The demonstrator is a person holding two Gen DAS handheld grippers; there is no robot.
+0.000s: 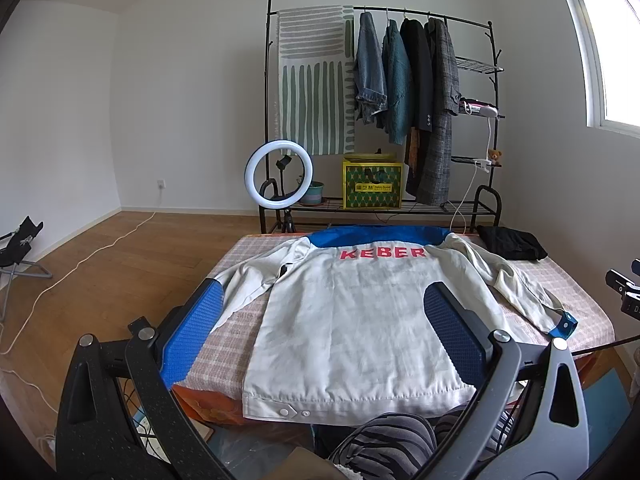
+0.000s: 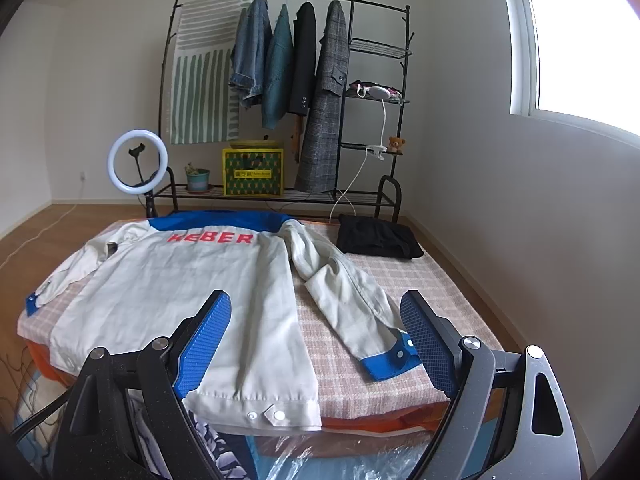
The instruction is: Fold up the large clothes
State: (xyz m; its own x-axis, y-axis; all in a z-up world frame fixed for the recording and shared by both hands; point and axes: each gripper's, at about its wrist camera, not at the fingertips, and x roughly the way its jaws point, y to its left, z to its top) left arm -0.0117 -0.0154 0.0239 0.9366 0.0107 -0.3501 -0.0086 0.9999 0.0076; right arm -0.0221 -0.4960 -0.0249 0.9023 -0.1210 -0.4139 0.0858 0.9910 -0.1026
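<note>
A large pale grey jacket (image 1: 352,320) lay spread flat, back side up, on the checked surface (image 1: 240,256), its blue collar band at the far edge and red lettering just below it. The hem, with two white snaps, hung at the near edge. Its left sleeve (image 1: 256,280) angled out toward the near left. The right sleeve (image 2: 344,292) ran toward the near right and ended in a blue cuff (image 2: 390,360) with white snaps.

The left gripper (image 1: 324,332) hovered above the near half of the jacket with its fingers (image 1: 200,328) spread wide and nothing between them. One blue pad stood over the left sleeve side and the other over the jacket's right half. The right gripper (image 2: 316,344) was likewise spread wide and empty, tilted somewhat downward. Its left finger (image 2: 206,340) showed over the jacket body near the hem, and its right finger (image 2: 426,344) just beside the blue cuff; whether it touched the cuff could not be told.

A folded black garment (image 2: 376,240) sat at the far right corner of the surface, apart from the jacket. Beyond stood a black clothes rack (image 1: 492,60) with hung coats, a yellow box (image 1: 372,182) on its lower shelf, and a lit ring light (image 1: 279,174) to the left.
</note>
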